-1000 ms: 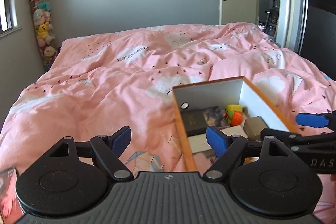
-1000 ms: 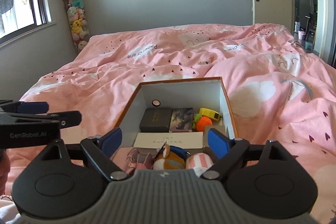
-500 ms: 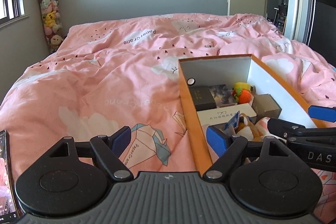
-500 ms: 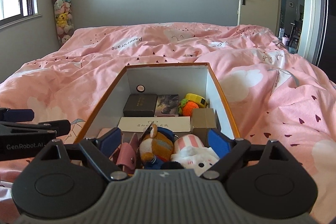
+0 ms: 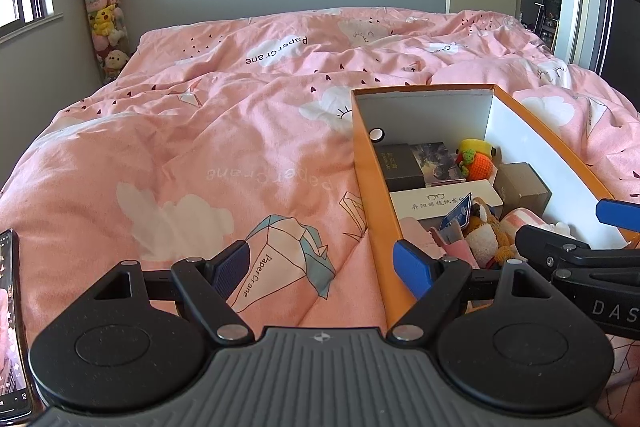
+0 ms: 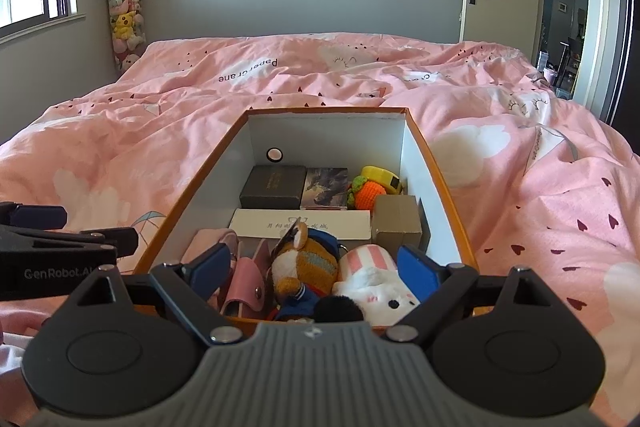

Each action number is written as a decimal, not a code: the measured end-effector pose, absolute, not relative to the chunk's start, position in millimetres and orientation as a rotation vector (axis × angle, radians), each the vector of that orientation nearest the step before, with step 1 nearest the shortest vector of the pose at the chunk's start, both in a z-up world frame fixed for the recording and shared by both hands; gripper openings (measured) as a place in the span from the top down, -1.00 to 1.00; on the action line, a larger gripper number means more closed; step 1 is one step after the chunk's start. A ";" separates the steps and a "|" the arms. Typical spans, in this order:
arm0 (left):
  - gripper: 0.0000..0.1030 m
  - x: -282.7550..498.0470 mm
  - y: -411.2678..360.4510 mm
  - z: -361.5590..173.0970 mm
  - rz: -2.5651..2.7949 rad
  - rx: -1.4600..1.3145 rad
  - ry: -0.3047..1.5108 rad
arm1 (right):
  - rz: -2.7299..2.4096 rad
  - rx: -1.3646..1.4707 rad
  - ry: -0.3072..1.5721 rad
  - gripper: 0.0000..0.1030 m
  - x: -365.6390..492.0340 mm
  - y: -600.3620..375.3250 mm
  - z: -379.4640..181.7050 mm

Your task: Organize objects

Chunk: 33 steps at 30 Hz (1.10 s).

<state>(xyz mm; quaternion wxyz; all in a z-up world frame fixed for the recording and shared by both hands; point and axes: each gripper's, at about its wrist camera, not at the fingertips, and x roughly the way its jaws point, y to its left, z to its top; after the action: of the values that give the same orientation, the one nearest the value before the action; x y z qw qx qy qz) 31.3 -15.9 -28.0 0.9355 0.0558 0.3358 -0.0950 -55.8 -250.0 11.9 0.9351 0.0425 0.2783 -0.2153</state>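
Note:
An orange box [image 6: 448, 183] with white inner walls lies on the pink bed. It holds a black case [image 6: 274, 186], a white glasses box [image 6: 316, 225], a crochet carrot [image 6: 370, 194], a brown box [image 6: 396, 223], a plush fox [image 6: 306, 263], a pink-striped white plush [image 6: 372, 279] and a pink pouch [image 6: 244, 281]. My right gripper [image 6: 314, 269] is open and empty at the box's near end. My left gripper [image 5: 324, 267] is open and empty over the duvet, beside the box's [image 5: 370, 179] left wall.
A phone [image 5: 10, 315] lies at the left edge of the left wrist view. A tube of plush toys [image 6: 124, 11] stands in the far left corner. An open doorway [image 6: 568, 27] is at the right. The pink duvet [image 5: 200, 155] covers the bed.
Both grippers have pulled back towards the near end of the bed and risen slightly, so more of the box's near contents shows. Both stay open and empty.

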 end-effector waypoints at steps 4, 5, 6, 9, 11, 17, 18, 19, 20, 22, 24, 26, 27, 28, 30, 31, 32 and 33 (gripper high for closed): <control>-0.84 30.5 -16.1 -27.9 -0.194 0.114 0.681 | -0.440 0.084 0.570 -0.76 -55.6 -249.0 12.2; -0.84 30.2 -16.2 -27.9 -0.194 0.114 0.680 | -0.441 0.084 0.570 -0.76 -55.5 -248.9 12.2; -0.84 29.8 -16.3 -27.8 -0.195 0.115 0.680 | -0.442 0.084 0.570 -0.76 -55.5 -248.8 12.2; -0.84 30.2 -16.4 -27.5 -0.195 0.114 0.684 | -0.444 0.081 0.572 -0.76 -55.4 -248.4 11.9; -0.84 29.5 -16.6 -27.3 -0.199 0.112 0.686 | -0.444 0.079 0.574 -0.76 -55.3 -248.2 11.7; -0.84 29.5 -16.6 -27.1 -0.205 0.113 0.685 | -0.447 0.072 0.578 -0.76 -54.3 -247.5 11.2; -0.84 29.3 -16.5 -27.2 -0.205 0.112 0.686 | -0.446 0.071 0.580 -0.76 -54.2 -247.3 11.1; -0.84 29.5 -16.4 -27.2 -0.206 0.111 0.687 | -0.445 0.070 0.582 -0.76 -53.9 -247.2 11.0; -0.84 29.5 -16.6 -27.1 -0.206 0.110 0.688 | -0.445 0.069 0.584 -0.76 -53.6 -247.2 10.8; -0.84 29.3 -17.0 -27.1 -0.207 0.107 0.691 | -0.442 0.067 0.585 -0.76 -53.3 -247.3 10.9; -0.84 29.4 -16.7 -27.1 -0.207 0.108 0.689 | -0.440 0.066 0.587 -0.76 -52.9 -247.2 10.8; -0.84 29.2 -16.8 -27.2 -0.207 0.108 0.689 | -0.438 0.064 0.588 -0.76 -52.7 -247.3 11.1; -0.84 28.9 -17.1 -27.2 -0.208 0.109 0.689 | -0.436 0.065 0.588 -0.76 -52.5 -247.3 11.1; -0.84 29.1 -16.9 -27.2 -0.207 0.108 0.690 | -0.434 0.064 0.588 -0.76 -52.5 -247.4 11.0; -0.84 29.6 -16.5 -27.7 -0.203 0.106 0.699 | -0.433 0.064 0.589 -0.76 -52.4 -247.4 10.8; -0.84 30.7 -15.2 -28.0 -0.199 0.103 0.706 | -0.433 0.064 0.590 -0.76 -52.3 -247.5 10.7; -0.84 31.4 -14.5 -28.4 -0.198 0.099 0.711 | -0.432 0.064 0.590 -0.76 -52.3 -247.6 10.7; -0.84 32.6 -13.2 -28.7 -0.197 0.095 0.716 | -0.432 0.064 0.590 -0.76 -52.2 -247.4 10.7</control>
<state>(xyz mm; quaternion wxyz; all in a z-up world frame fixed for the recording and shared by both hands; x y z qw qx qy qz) 32.6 -13.2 -28.7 0.9307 0.0464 0.3498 -0.0961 -52.2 -247.4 10.7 0.9333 0.0311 0.2886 -0.2113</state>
